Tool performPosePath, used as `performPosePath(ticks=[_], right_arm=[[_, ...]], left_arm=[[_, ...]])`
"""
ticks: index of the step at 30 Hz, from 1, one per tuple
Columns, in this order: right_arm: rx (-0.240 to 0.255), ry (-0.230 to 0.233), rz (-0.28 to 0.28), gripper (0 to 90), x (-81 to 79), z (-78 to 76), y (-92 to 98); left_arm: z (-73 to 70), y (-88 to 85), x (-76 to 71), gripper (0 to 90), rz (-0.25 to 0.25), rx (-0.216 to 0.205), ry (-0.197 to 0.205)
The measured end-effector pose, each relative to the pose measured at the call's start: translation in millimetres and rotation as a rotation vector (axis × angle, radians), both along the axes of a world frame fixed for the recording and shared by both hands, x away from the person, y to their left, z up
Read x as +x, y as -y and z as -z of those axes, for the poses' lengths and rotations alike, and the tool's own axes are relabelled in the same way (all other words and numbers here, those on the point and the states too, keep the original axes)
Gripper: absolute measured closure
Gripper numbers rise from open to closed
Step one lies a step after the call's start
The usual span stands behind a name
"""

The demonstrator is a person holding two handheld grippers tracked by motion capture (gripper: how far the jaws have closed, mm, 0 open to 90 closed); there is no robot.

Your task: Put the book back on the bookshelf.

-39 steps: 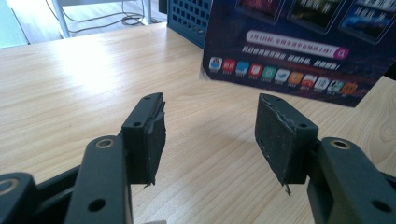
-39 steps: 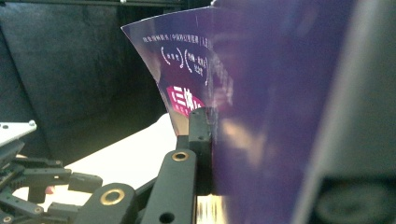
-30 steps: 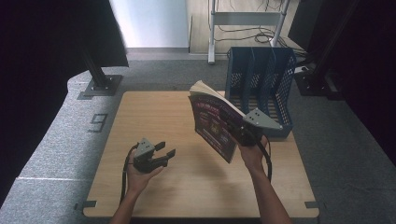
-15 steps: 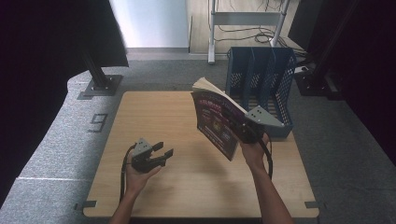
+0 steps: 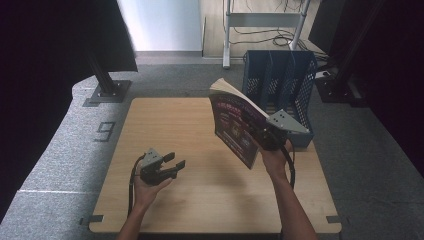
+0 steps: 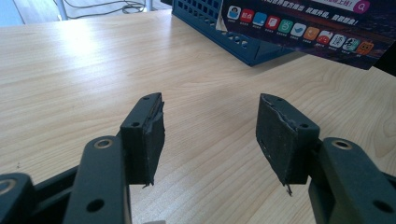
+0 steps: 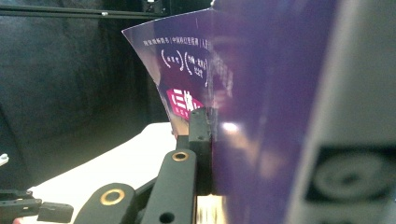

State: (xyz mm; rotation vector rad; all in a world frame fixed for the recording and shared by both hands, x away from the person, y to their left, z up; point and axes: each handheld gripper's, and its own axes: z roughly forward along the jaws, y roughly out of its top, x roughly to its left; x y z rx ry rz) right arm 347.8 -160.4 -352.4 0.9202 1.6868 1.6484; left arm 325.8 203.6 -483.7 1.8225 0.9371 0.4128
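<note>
A thick book with a purple cover (image 5: 238,127) hangs tilted above the right half of the wooden table (image 5: 165,125), and my right gripper (image 5: 264,136) is shut on it near its lower edge. In the right gripper view the left jaw presses flat against the purple cover (image 7: 261,93). My left gripper (image 5: 172,164) rests low over the table's front left, open, with bare wood between its pads (image 6: 149,133). The book's lower edge (image 6: 303,32) shows at the top right of the left gripper view.
A dark blue mesh file rack (image 5: 280,90) with upright dividers stands at the table's back right, just behind the book; its base (image 6: 219,32) shows in the left gripper view. Grey carpet surrounds the table, and a metal stand foot (image 5: 107,90) sits at the back left.
The right gripper has carried the book a little up and toward the file rack, with the book tilting slightly. The left gripper has stayed where it was.
</note>
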Motion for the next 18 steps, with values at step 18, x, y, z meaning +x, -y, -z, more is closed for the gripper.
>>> performPosePath(ticks=[18], right_arm=[[0.024, 0.016, 0.032, 81.8, 2.5, -17.0, 11.7]], left_arm=[[0.5, -0.9, 0.2, 42.7, -0.001, 0.005, -0.013]])
